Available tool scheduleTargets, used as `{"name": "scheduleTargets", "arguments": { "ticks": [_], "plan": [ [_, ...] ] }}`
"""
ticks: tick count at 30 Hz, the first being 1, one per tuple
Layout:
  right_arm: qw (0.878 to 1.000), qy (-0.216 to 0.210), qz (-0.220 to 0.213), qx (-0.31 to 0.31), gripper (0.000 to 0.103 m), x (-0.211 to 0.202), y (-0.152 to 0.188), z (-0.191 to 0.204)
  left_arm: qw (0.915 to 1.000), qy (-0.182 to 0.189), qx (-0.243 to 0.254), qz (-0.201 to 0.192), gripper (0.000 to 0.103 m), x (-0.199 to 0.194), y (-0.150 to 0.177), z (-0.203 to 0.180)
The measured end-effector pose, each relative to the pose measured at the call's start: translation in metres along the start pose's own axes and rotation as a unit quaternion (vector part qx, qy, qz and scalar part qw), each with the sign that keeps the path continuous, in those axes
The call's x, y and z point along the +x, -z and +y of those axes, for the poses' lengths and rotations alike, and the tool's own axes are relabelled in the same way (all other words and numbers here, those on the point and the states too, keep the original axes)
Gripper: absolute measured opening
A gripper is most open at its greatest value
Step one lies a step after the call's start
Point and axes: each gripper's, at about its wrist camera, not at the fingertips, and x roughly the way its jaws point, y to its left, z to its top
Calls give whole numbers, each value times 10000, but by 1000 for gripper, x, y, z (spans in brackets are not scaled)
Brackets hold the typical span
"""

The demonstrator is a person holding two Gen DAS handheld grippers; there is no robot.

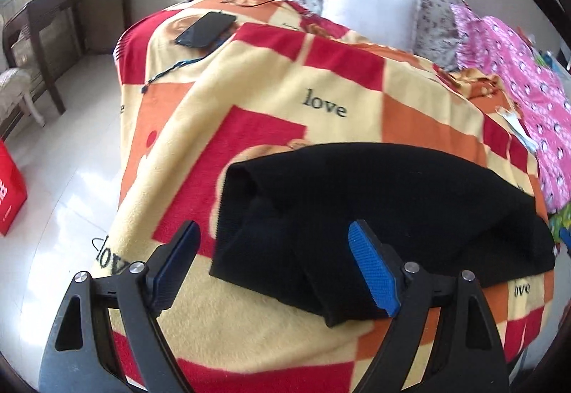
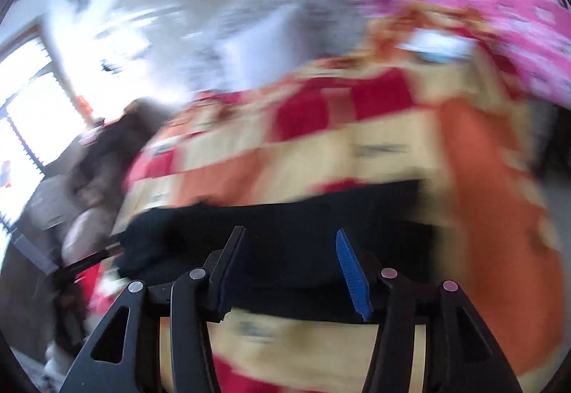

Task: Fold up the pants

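Observation:
Black pants (image 1: 374, 211) lie folded into a compact bundle on a red, orange and cream blanket (image 1: 278, 100) that covers the bed. My left gripper (image 1: 274, 232) is open and empty, just above the bundle's near left edge. In the right wrist view, which is blurred by motion, the pants (image 2: 285, 225) lie across the front. My right gripper (image 2: 289, 236) is open and empty, close above them.
A black phone (image 1: 205, 29) with a cable lies at the blanket's far left. A white pillow (image 1: 371, 11) and floral pillows are at the head. A pink quilt (image 1: 517, 79) lies right. A dark table (image 1: 60, 11) and red bag (image 1: 9, 189) stand left.

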Motion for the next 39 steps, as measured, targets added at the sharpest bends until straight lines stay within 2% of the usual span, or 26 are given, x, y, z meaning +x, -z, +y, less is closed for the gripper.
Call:
{"name": "scheduleTargets", "arguments": {
  "ticks": [4,6,8,12,16,18,20,22,24,27,30,33,36,37,39],
  "plan": [
    [9897,-1137,662,-567,55,70,8,74,9999,30,-91,137,85,20,-10,5],
    [9777,-1421,1131,-1052,55,116,20,115,9998,25,-108,187,85,31,-17,7],
    [9651,-1445,1372,-1701,55,148,35,156,9997,19,-115,233,85,39,-23,10],
    [9279,-1531,1598,-3000,55,192,59,220,9996,42,-191,209,85,44,-33,21],
    [9042,-1304,1686,-3702,54,214,73,243,9995,38,-303,78,85,36,-36,36],
    [8974,-1254,1749,-3852,49,228,73,244,9993,-16,-362,-9,85,28,-35,44],
    [9034,-1310,1769,-3680,27,239,69,242,9990,-25,-435,-56,85,22,-33,52],
    [9173,-1678,1886,-3079,10,245,55,242,9984,-41,-541,-141,85,11,-32,62],
    [9253,-1886,1787,-2762,9,240,41,243,9975,-56,-636,-290,85,-1,-32,72],
    [9237,-2313,1756,-2500,9,232,31,260,9948,-136,-805,-613,85,-26,-36,88],
    [9273,-2222,1727,-2468,9,241,34,282,9910,-269,-931,-919,86,-51,-42,99],
    [9318,-1928,1893,-2422,10,272,50,295,9909,-299,-879,-977,86,-55,-43,98],
    [9343,-2007,2205,-1955,17,288,64,286,9932,-315,-700,-874,86,-46,-40,85],
    [9349,-2055,2208,-1868,18,286,64,283,9938,-284,-660,-847,86,-44,-38,80],
    [9347,-2208,2195,-1713,28,271,56,275,9951,-171,-593,-772,86,-38,-35,69]
  ]
}}
